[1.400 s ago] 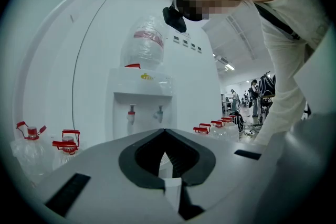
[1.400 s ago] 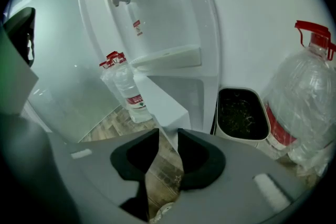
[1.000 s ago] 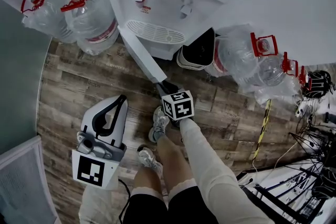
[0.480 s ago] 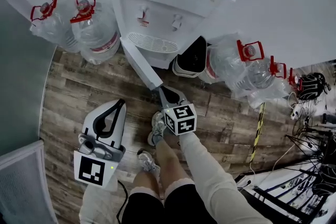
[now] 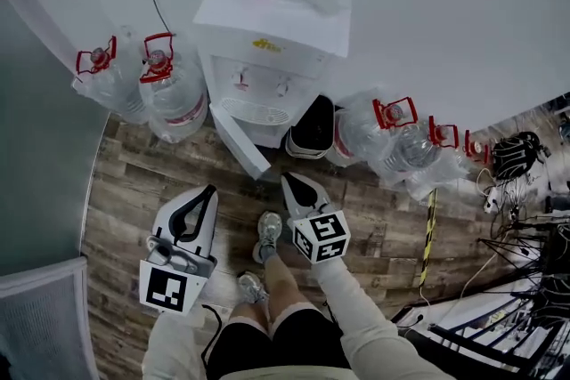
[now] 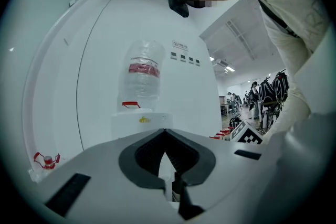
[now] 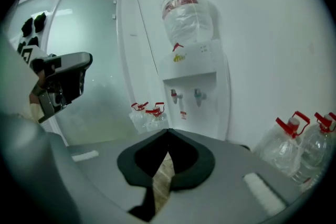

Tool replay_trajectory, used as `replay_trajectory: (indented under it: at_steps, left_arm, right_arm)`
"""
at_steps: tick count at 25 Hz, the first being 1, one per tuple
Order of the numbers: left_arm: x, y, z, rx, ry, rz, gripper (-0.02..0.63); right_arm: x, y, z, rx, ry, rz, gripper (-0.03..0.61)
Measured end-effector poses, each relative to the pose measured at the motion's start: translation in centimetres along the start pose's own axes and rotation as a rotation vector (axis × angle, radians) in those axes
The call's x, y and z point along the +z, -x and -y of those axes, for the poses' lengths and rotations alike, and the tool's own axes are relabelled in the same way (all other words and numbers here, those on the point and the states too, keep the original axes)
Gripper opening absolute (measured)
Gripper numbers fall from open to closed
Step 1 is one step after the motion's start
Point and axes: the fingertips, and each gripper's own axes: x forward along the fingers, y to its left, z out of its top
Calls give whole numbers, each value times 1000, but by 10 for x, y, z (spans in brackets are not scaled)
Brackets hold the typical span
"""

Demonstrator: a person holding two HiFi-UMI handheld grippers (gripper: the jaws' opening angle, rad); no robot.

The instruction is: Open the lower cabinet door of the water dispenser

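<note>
Two claws pressed together, empty: left claw (image 5: 207,191), right claw (image 5: 291,182) | cabinet door (image 5: 239,142) open ahead of right claw | we avoid nudging it

left tongs (image 5: 209,190) shut, right tongs (image 5: 287,179) shut

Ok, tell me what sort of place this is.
Likely a workshop or lab corner used as a water station: a white bottle-fed water dispenser against the wall, spare water jugs with red handles on the wood-look floor, and tangled cables and metal stands at the right.
</note>
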Motion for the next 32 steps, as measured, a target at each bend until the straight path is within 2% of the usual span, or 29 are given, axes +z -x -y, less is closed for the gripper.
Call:
replay_trajectory:
  at_steps: [17,22,32]
  left_arm:
    - [109,33,15,28,-13,17,-2]
    - [130,42,20,35,-19,31,-2]
    - [165,63,30,28,-88,74,-2]
  right_arm:
    - [144,109,-45,-2,86,118,8]
    - [172,133,-56,8,108,149,8]
    - [211,175,-82,0,171,209,8]
